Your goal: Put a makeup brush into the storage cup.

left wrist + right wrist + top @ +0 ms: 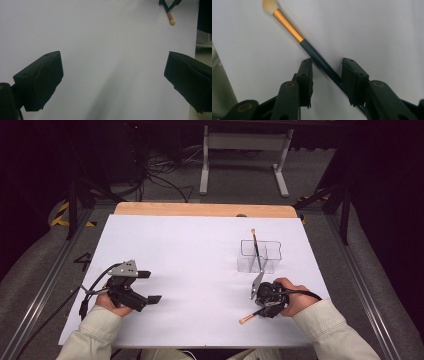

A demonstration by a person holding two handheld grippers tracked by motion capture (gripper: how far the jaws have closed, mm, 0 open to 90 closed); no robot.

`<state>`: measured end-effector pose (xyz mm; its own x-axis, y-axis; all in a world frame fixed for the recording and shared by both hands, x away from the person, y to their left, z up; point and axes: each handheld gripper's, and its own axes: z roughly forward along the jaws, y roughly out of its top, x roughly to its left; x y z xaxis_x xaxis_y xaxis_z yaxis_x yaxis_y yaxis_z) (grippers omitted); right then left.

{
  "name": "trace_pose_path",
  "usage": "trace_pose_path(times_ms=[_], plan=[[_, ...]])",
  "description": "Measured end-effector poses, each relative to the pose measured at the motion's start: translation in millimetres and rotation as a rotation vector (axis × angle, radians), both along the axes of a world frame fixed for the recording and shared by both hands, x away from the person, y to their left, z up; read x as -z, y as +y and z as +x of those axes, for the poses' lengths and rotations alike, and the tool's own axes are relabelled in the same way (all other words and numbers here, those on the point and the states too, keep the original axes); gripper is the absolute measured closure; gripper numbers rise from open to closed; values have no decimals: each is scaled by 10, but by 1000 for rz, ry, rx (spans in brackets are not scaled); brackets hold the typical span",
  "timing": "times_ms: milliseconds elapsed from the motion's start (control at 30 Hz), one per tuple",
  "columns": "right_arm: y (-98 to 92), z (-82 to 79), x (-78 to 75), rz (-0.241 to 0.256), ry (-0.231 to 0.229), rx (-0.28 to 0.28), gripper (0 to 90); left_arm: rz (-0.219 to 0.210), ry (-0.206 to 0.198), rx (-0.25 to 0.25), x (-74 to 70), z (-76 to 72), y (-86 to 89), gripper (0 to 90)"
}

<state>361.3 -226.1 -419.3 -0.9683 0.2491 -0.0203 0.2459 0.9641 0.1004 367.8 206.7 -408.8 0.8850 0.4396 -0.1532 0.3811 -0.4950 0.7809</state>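
One brush [257,251] already stands in the clear holder [260,256] toward the far right of the white board [190,265], leaning with its bristles up — that part looks done. A second brush [294,33] lies flat on the board near the front edge, and the right gripper [327,75] is down over it: its jaws straddle the dark handle, partly open, with gaps on both sides of the shaft, so they have not yet pinched it. In the high view the right gripper [270,300] sits just in front of the holder, the brush's pale tip [243,321] poking out toward the person. The left gripper [142,287] rests well apart at the left, jaws wide and holding nothing. What seems left: close on the handle, lift, tip the brush upright and drop it into the holder beside the first — a short carry, judging by how near the holder stands.
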Motion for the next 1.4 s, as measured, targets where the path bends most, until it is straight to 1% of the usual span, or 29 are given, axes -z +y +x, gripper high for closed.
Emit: trace_pose_path(times_ms=[33,67,100,233,400,700,900,1067,1133,1200,1233,1333,1400], plan=[[21,-7,-4,-17,4,-11,696,-1,2,-4,1,0,3,27],[34,-17,-4,-24,6,-18,720,-1,2,-4,1,0,3,27],[34,-17,-4,-24,6,-18,720,-1,1,-5,3,1,3,27],[73,-40,-7,-53,17,-38,830,1,0,0,0,1,3,28],[91,-54,-7,-66,10,-35,837,3,0,0,0,0,1,28],[72,-38,-17,-57,23,-12,840,3,2,-2,3,1,0,28],[54,-36,-93,-20,22,2,840,-4,-7,-7,-4,-5,8,27],[36,-32,-189,13,-3,17,840,-6,-7,-9,-6,-8,9,27],[33,-31,-210,17,-6,18,840,-8,-5,-10,-7,-10,11,27],[28,-31,-280,38,-26,21,840,-9,-11,-12,-9,-10,15,26],[28,-31,-280,38,-26,21,840,-11,-12,-13,-9,-11,15,26],[28,-37,-341,65,-39,27,839,-17,-20,-16,-14,-17,23,26],[23,-32,-388,88,-56,30,840,-18,-22,-18,-16,-19,24,25]])
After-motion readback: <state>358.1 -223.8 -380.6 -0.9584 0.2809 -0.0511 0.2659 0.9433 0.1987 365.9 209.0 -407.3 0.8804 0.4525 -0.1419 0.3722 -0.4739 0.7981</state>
